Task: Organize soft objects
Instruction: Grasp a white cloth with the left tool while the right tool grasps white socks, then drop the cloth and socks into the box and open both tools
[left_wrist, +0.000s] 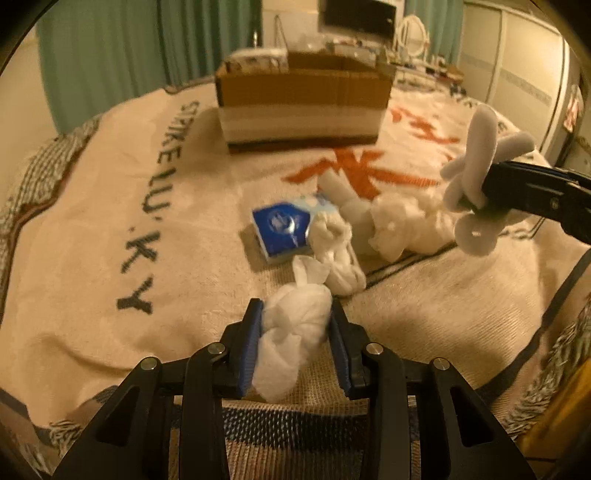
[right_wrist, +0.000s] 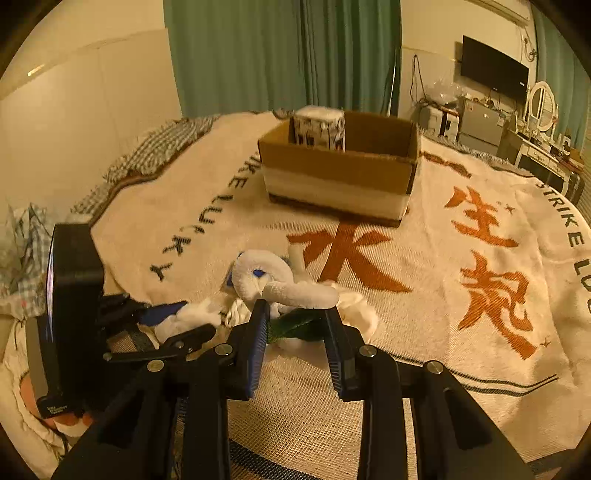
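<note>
Here the left gripper (left_wrist: 295, 332) has its blue-padded jaws pressed against both flanks of a knotted white cloth bundle (left_wrist: 291, 325), whose long axis runs along the fingers, its twisted tail pointing away toward the far end of the bed. The bundle looks to lie on the cream woven blanket with orange characters (left_wrist: 110, 221). The right gripper (right_wrist: 295, 328) is clamped on a pale grey plush toy with floppy limbs (right_wrist: 291, 288); a dark green part shows between its pads, and in the left wrist view the toy hangs clear of the blanket.

Beyond the left fingers lie a second white cloth bundle (left_wrist: 336, 254), a blue-and-white tissue packet (left_wrist: 284, 229) touching it, and a fluffy white soft toy (left_wrist: 406, 225) to the right.

Straight ahead of both grippers, well apart from the pile, stands the open brown cardboard box with a white band (right_wrist: 336, 173). It holds an upright white pack with dark print (right_wrist: 319, 127) at its far left; the rest of its inside looks empty. The right hand, already raised with its load, seems better placed to reach the box first.
</note>
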